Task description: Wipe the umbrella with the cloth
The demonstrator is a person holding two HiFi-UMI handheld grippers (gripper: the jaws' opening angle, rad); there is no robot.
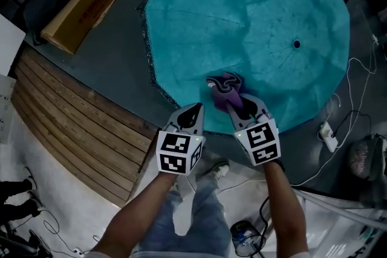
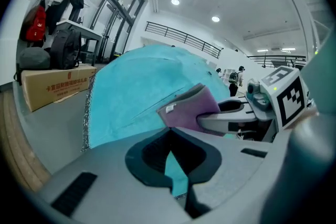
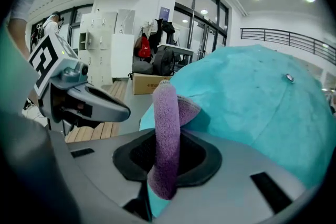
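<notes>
Umbrella (image 1: 260, 15), open and teal, lay canopy-up on the floor, and wiping seemed under way at its near rim. The right gripper (image 1: 245, 104) clamped the purple cloth (image 1: 224, 87) there; next it needs a sweep across the fabric. The head view showed the whole canopy, while only the left gripper view showed the left gripper (image 1: 195, 109) with jaws together.

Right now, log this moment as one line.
right claw: shut on cloth | cloth: on umbrella, near rim | left claw: shut on umbrella rim
</notes>
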